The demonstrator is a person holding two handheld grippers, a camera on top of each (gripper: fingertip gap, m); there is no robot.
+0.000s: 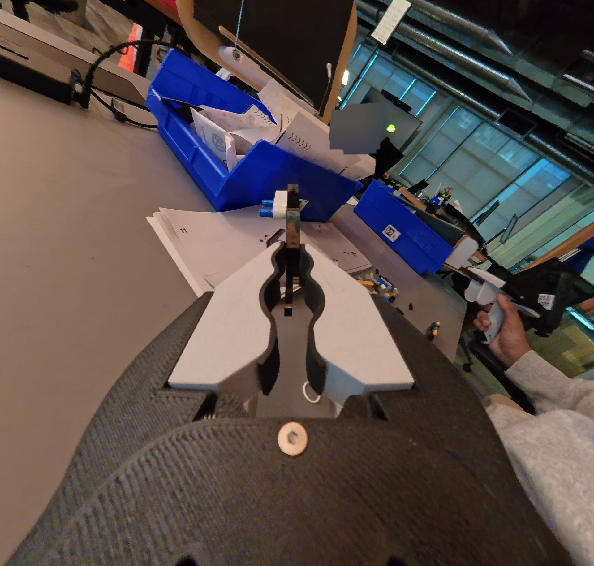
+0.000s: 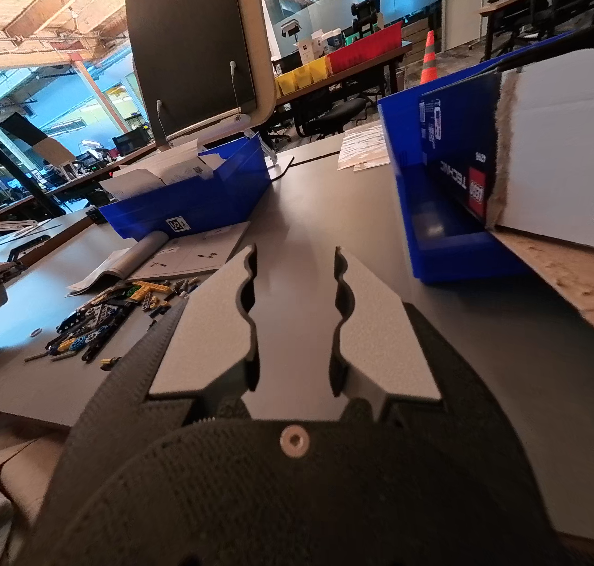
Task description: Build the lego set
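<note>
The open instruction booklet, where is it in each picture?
Left wrist view: instruction booklet lies mid-frame, behind the left gripper, before the blue bin.
Right wrist view: booklet lies left of centre, above the loose pieces.
Shared landmark: that blue bin.

We see writing in several places, and we leave its words out. On the near left of the table, an open instruction booklet (image 2: 193, 254) shows printed steps and a page number. The far blue bin (image 2: 205, 203) carries a black-and-white code sticker (image 2: 177, 224). In the right blue bin (image 2: 450, 254), a dark box (image 2: 456, 152) bears white lettering and a red brand square (image 2: 476, 193).
</note>
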